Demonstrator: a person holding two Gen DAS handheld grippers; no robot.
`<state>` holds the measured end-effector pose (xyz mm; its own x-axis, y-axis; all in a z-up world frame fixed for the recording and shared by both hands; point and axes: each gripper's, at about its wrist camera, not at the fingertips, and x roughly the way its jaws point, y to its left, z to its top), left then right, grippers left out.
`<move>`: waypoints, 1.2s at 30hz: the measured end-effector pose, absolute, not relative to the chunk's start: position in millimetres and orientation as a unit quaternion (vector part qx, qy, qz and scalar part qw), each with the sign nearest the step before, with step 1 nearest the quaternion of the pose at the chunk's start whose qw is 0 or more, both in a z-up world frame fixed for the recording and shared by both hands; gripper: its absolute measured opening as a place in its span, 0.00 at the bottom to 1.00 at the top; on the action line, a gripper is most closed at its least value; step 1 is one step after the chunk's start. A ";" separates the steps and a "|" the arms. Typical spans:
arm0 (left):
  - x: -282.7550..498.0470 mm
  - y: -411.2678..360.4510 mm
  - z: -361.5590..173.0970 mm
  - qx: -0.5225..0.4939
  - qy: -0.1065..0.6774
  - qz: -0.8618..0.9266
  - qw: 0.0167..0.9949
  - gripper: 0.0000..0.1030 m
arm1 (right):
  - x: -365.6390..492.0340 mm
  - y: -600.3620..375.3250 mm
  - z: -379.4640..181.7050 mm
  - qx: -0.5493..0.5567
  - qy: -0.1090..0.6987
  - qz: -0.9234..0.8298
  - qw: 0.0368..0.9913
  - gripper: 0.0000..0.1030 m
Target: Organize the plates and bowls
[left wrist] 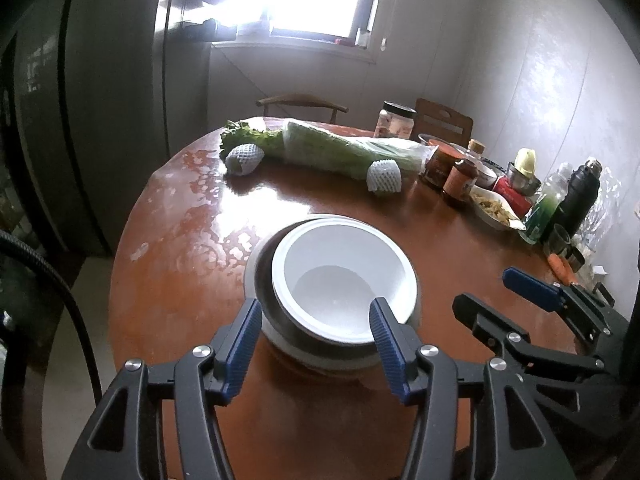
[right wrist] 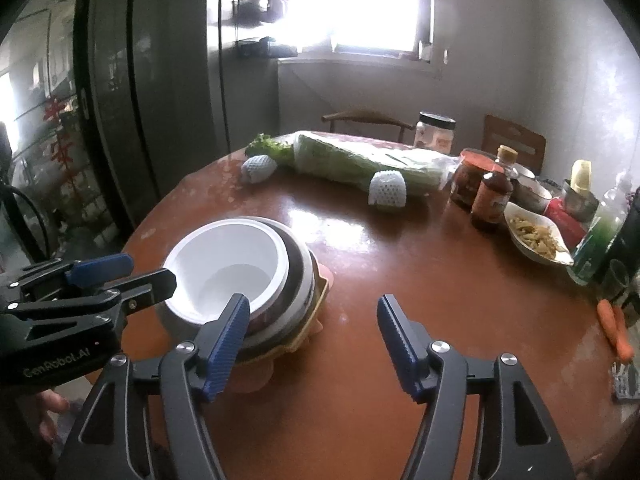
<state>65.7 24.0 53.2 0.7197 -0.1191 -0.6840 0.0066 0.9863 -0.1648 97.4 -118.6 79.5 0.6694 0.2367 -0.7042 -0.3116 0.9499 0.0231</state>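
A white bowl [left wrist: 340, 276] sits nested on top of a stack of bowls and plates [left wrist: 264, 276] on the round brown table [left wrist: 192, 240]. My left gripper [left wrist: 312, 322] is open, its fingers either side of the stack's near rim, holding nothing. In the right wrist view the white bowl [right wrist: 228, 264] tops the stack [right wrist: 300, 288], which rests on a yellowish plate [right wrist: 316, 312]. My right gripper [right wrist: 314, 320] is open and empty just right of the stack, over bare table. The left gripper [right wrist: 120, 276] shows there at the stack's left side.
Bagged greens [left wrist: 340, 148] and two foam-netted fruits [left wrist: 244, 158] lie across the far side of the table. Jars, sauce bottles [left wrist: 460, 180], a dish of food [right wrist: 536, 236], a green bottle and a dark flask crowd the right edge. A carrot [right wrist: 616, 332] lies at right. Chairs stand behind.
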 end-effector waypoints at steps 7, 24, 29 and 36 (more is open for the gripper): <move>48.7 15.9 53.0 -0.071 0.370 -0.035 0.926 0.56 | 78.7 -126.3 82.7 -0.051 0.371 0.146 0.916 0.67; 7.8 1.3 39.9 -0.054 0.373 -0.027 0.926 0.58 | 26.8 -135.4 79.7 -0.058 0.368 0.140 0.918 0.68; -1.0 -2.8 36.7 -0.057 0.372 -0.026 0.926 0.58 | 16.5 -136.0 77.0 -0.060 0.367 0.142 0.917 0.68; -4.9 -10.5 34.3 -0.050 0.374 -0.023 0.926 0.58 | 12.7 -142.5 71.5 -0.051 0.374 0.138 0.916 0.69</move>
<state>-4.9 -10.5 34.3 0.7194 -0.0799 -0.6900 0.0058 0.9940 -0.1091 12.7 -142.5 71.5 0.6826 0.2138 -0.6988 -0.2904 0.9569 0.0091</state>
